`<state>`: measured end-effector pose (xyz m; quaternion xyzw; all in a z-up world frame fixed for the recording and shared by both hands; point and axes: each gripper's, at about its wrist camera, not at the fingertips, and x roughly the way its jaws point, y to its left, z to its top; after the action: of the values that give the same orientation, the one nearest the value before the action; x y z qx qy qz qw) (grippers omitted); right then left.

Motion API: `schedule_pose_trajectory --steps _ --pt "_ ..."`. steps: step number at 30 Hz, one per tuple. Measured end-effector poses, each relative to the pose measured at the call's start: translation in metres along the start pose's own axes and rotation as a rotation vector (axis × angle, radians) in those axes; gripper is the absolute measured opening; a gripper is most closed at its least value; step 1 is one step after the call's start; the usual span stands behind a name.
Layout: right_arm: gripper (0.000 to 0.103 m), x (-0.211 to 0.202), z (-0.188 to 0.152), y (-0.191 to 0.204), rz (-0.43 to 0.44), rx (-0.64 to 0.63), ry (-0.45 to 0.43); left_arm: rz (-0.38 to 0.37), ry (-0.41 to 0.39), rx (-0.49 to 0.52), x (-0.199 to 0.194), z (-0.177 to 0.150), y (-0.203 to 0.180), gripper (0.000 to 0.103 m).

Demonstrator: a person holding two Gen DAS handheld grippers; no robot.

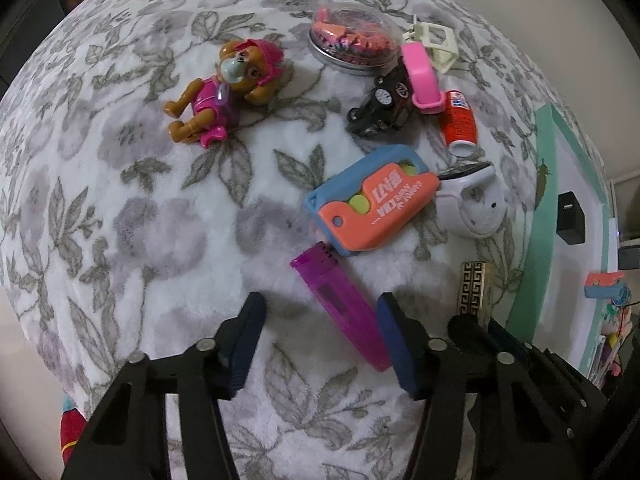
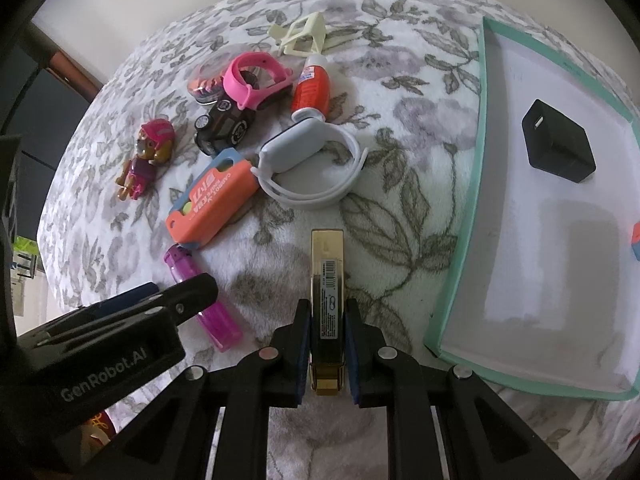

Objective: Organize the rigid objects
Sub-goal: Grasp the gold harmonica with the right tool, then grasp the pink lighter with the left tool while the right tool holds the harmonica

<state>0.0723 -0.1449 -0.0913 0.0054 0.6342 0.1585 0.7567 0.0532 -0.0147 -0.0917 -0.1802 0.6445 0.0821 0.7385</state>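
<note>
My right gripper is shut on a gold rectangular box, holding it just left of the mint-rimmed tray; the box also shows in the left wrist view. My left gripper is open, its fingers either side of the lower end of a purple lighter, also seen in the right wrist view. The tray holds a black charger cube and an orange-blue item at its right edge.
On the floral blanket lie an orange-blue toy knife, a white wristband, a black toy car, a pink band, an orange glue bottle, a dog figure, a clip tin and a cream clip.
</note>
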Motion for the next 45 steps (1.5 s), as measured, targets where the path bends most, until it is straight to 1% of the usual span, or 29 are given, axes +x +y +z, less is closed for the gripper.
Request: schedule_pose_trajectory --steps 4,7,8,10,13,15,20,25,29,33,37,40,42,45 --pt "0.017 0.000 0.000 0.000 -0.007 -0.003 -0.001 -0.013 0.000 0.023 -0.001 -0.003 -0.011 0.044" --pt "0.017 0.000 0.000 0.003 -0.024 -0.019 -0.002 -0.019 0.001 0.036 -0.001 -0.006 -0.020 0.039" --pt "0.017 0.000 0.000 0.005 -0.028 -0.025 -0.002 -0.023 0.001 0.040 -0.001 -0.006 -0.021 0.039" --pt "0.017 0.001 -0.001 0.007 -0.035 -0.034 -0.002 -0.037 0.004 0.047 -0.001 -0.007 -0.026 0.034" --pt "0.017 0.000 -0.002 0.009 -0.045 -0.037 -0.001 -0.046 0.005 0.044 -0.002 -0.007 -0.029 0.033" --pt "0.017 0.001 -0.002 0.012 -0.048 -0.039 0.001 -0.065 0.006 0.031 0.000 -0.008 -0.028 0.030" --pt "0.017 -0.001 -0.003 0.007 -0.026 -0.020 0.009 -0.102 0.008 -0.003 0.002 -0.008 -0.015 0.026" --pt "0.017 -0.004 -0.001 0.001 -0.015 0.006 0.006 -0.120 -0.007 -0.012 -0.005 -0.008 -0.013 0.018" --pt "0.017 -0.005 -0.001 -0.001 -0.020 0.012 0.008 -0.099 -0.013 0.014 -0.007 -0.008 -0.018 0.018" --pt "0.017 -0.003 -0.003 -0.001 -0.027 0.005 0.019 -0.096 -0.017 0.021 -0.006 -0.005 -0.021 0.018" --pt "0.017 -0.002 -0.004 -0.001 -0.029 0.001 0.018 -0.089 -0.028 0.040 0.001 -0.001 -0.034 0.018" --pt "0.017 -0.001 -0.005 0.000 -0.029 -0.004 0.019 -0.065 -0.032 0.062 0.005 0.000 -0.045 0.019" --pt "0.017 -0.001 -0.006 -0.001 -0.028 -0.006 0.019 -0.053 -0.008 0.075 0.012 0.000 -0.052 0.019" --pt "0.017 0.000 -0.006 0.000 -0.025 -0.006 0.019 -0.013 -0.030 0.101 0.012 0.001 -0.063 0.019"
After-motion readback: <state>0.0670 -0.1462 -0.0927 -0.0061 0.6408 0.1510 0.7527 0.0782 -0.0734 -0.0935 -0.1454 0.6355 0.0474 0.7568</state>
